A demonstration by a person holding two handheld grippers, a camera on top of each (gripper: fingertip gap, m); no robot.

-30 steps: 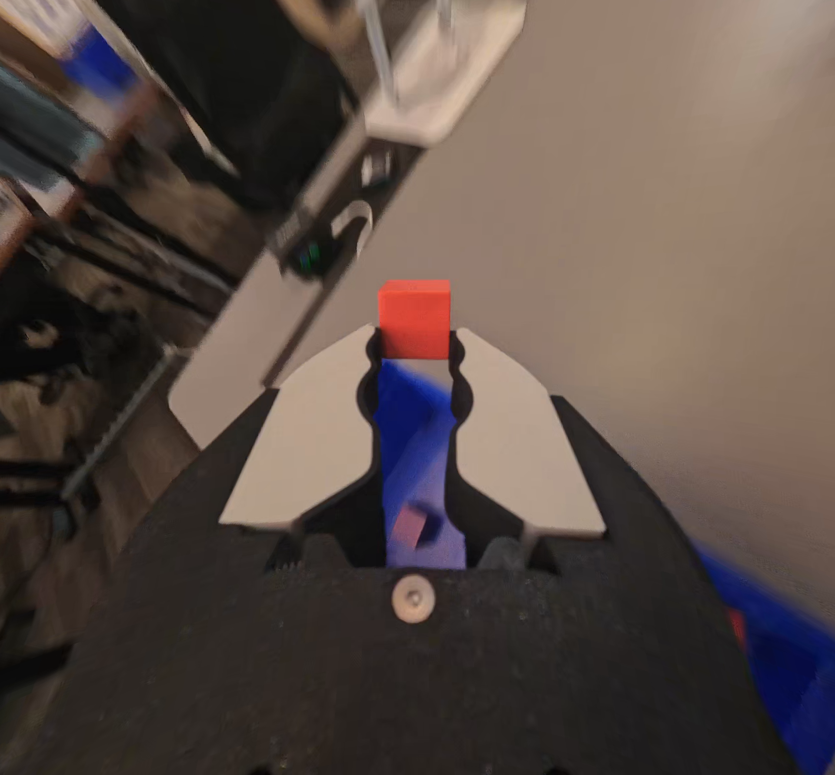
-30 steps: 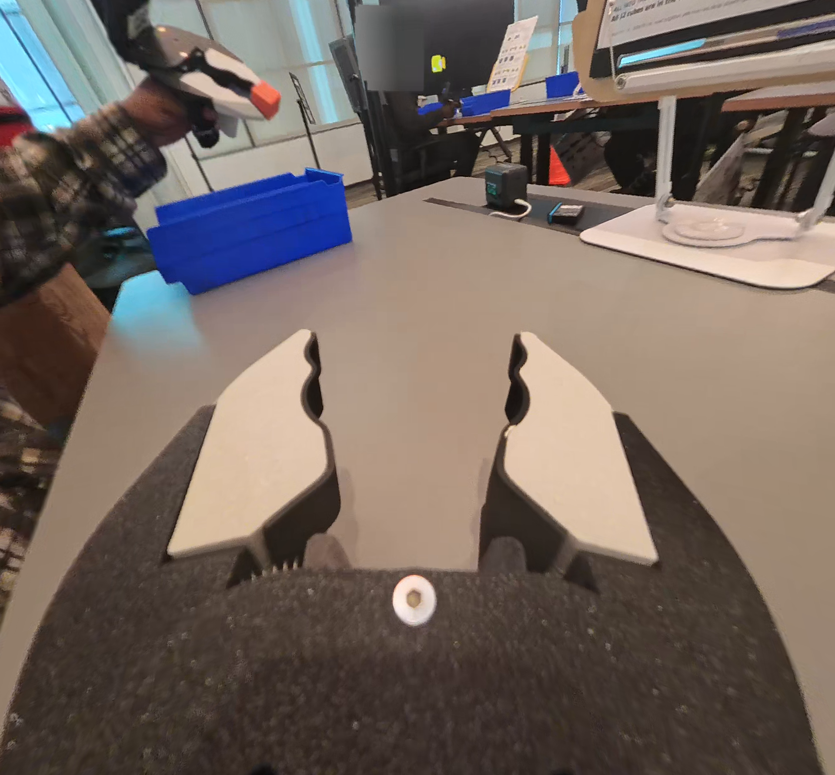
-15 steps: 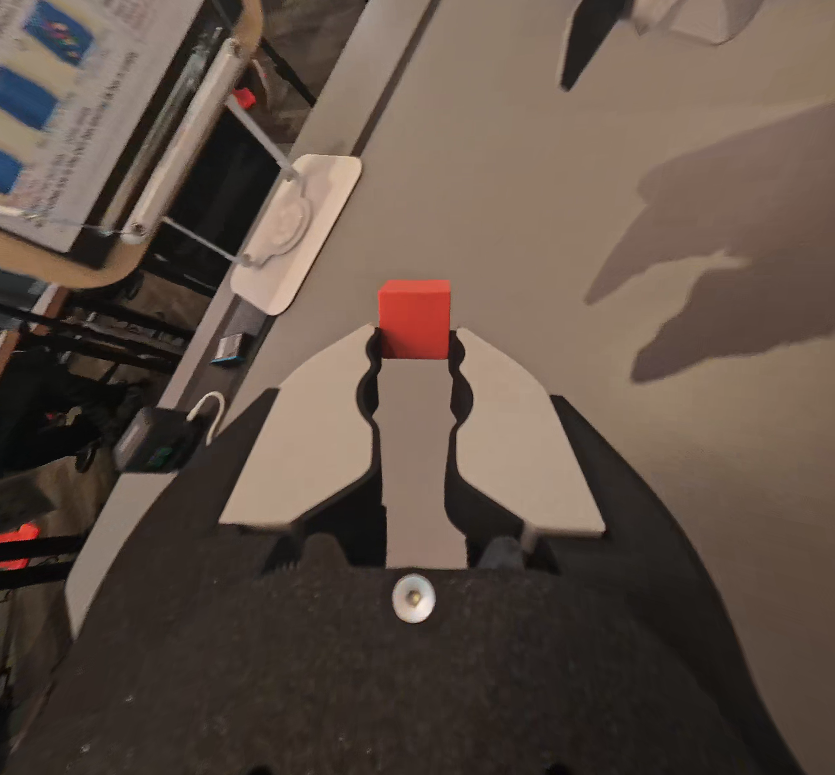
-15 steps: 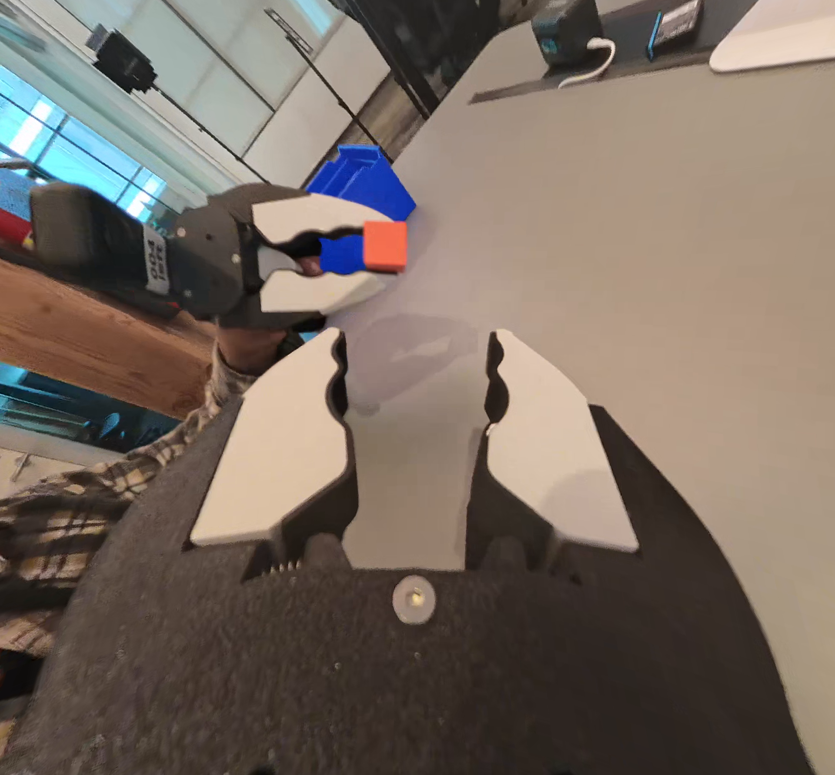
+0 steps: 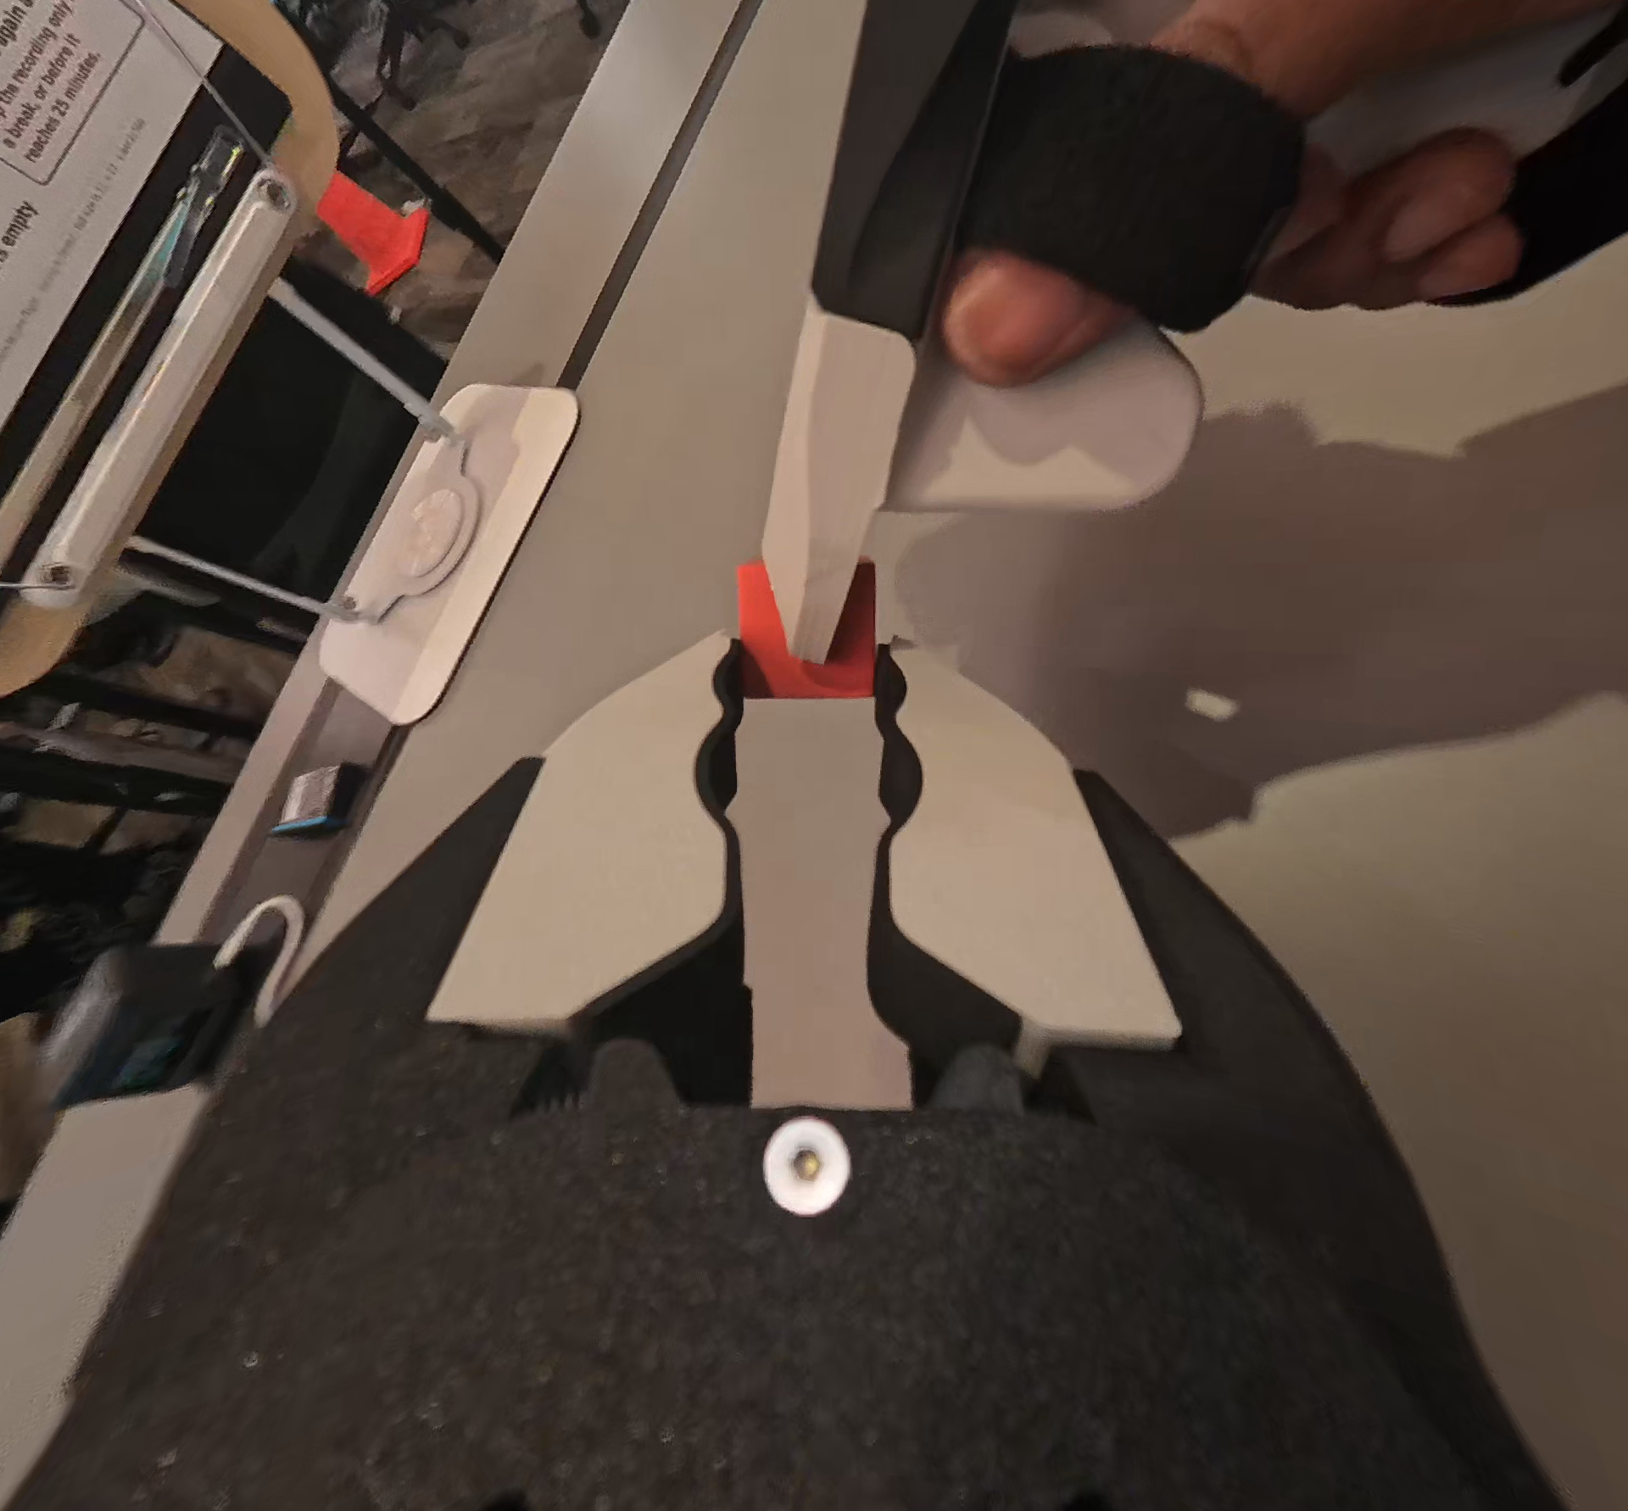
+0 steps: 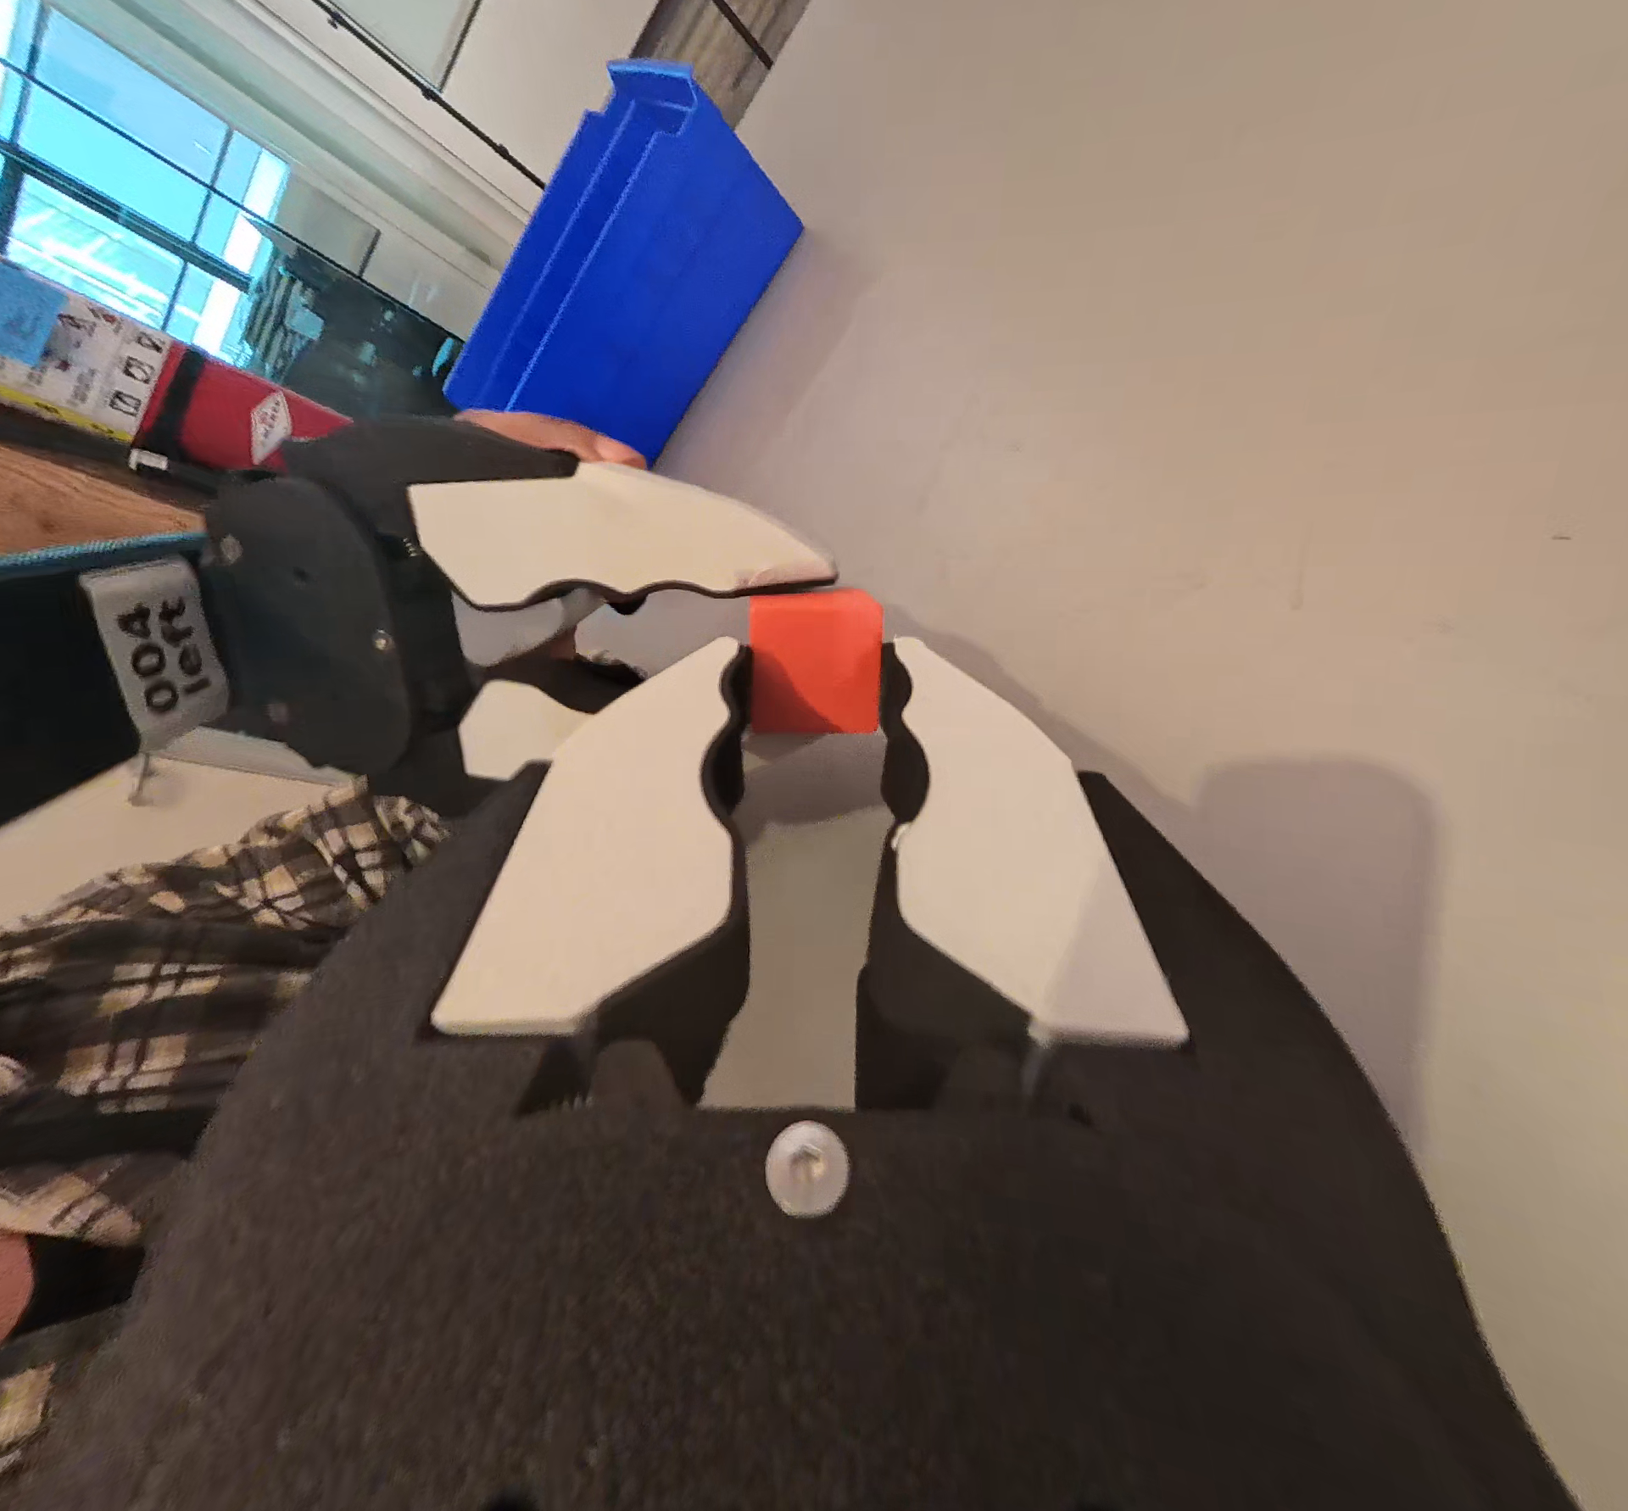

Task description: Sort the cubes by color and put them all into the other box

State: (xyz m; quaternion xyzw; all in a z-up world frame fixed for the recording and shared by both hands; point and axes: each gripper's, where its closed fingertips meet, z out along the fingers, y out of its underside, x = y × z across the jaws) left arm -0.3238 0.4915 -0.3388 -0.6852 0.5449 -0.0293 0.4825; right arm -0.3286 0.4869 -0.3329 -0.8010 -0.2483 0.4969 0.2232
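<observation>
Dim, wide-angle warped views; hard shadows, blurred edges.

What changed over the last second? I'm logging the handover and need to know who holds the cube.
The right hand-held gripper, open and apart a second ago, swung in to the left hand-held gripper and closed its fingers on the red cube. Unchanged: the left one is clamped on the cube as before, and the blue box sits on the table.
</observation>
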